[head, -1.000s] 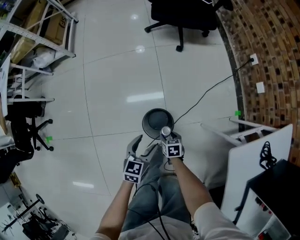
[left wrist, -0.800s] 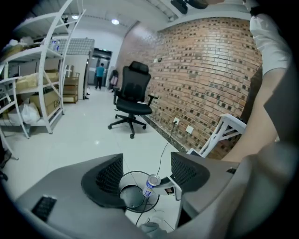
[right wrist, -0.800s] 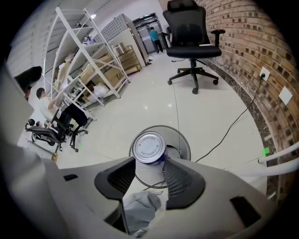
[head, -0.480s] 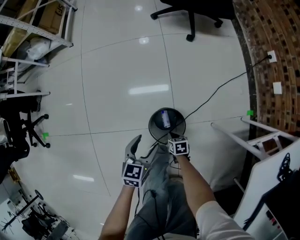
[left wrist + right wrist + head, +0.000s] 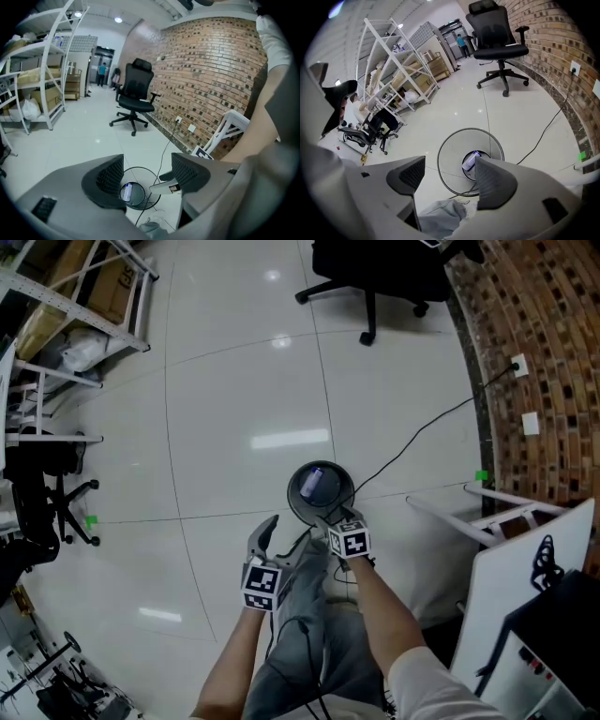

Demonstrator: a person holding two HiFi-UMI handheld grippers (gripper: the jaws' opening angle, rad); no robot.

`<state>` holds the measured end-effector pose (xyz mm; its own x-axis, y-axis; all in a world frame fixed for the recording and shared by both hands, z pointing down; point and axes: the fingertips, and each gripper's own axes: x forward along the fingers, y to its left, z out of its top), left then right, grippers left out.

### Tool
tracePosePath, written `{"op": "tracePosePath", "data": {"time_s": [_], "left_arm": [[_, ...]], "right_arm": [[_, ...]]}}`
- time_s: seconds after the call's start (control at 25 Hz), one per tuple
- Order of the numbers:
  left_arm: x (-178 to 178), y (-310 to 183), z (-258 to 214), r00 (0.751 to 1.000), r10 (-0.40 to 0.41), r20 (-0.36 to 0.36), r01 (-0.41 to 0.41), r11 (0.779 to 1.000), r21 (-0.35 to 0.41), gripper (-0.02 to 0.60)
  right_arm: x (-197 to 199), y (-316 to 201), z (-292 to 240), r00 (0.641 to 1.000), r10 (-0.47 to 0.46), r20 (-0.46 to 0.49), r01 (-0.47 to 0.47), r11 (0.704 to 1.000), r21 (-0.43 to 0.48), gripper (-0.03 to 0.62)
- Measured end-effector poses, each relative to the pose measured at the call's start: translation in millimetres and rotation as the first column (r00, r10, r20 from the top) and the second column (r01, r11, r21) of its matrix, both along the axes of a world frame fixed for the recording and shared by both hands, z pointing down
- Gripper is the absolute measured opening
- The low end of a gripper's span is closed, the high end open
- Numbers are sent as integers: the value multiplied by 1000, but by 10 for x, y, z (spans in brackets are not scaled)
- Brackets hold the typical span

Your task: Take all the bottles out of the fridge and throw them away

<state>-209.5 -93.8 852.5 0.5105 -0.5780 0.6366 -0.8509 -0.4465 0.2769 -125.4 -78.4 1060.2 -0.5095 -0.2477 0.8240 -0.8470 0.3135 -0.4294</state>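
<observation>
My left gripper (image 5: 148, 174): jaws wide, nothing between 'em, hanging over the floor (image 5: 234, 381) just beside the bin.

The bin (image 5: 451, 161) is a round mesh one, right in front of me. There's a bottle (image 5: 471, 161) lying on its side at the bottom, the only one I can make out in there.

My right gripper (image 5: 330, 518) is above the bin's near rim. Jaws have just been opening, wide now, pads on nothing. The bottle showing past one jaw is down in the bin, not in my grip. So that one's binned, I reckon.

Further right there's a cable (image 5: 412, 432) across the floor to the brick wall (image 5: 544, 352). No bottles lying about over there.

What's left? Can't tell. The fridge isn't clearly in any view, so no idea how many are inside. Both tools are free, so my guess is it's back to the fridge to check for more.
</observation>
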Motion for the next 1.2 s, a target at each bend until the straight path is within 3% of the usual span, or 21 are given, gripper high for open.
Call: {"op": "tracePosePath", "data": {"time_s": [0.24,0.4,0.52,0.64,0.76,1.0,1.08,1.2], "left_arm": [[352,-209,-706,994,111,-16,-110,992,61,305],[641,-144,-1274,976,215,-18,-213,973,91,305],[871,-22,-1692,956,290,-36,-284,952,114,305],[1221,70,-2073,925,375,-60,-362,918,161,305],[1697,310,-2471,862,498,-97,-473,857,203,305],[2774,1053,-3129,658,734,-169,-675,675,299,305],[3125,1317,-3357,572,798,-193,-726,601,334,305],[3656,1730,-3731,419,882,-215,-781,471,410,305]], "right_arm": [[289,-136,-1116,998,57,33,-61,992,107,357],[524,23,-2025,981,172,89,-185,970,159,357],[725,176,-2710,958,258,127,-281,931,232,357],[1040,295,-3414,924,346,164,-382,860,338,357],[1420,549,-4043,876,440,198,-481,759,439,357],[2497,1386,-4987,733,652,196,-612,504,609,357],[2862,1772,-5300,645,739,197,-642,383,664,357],[3384,2521,-5786,424,868,257,-681,119,722,357]]}}
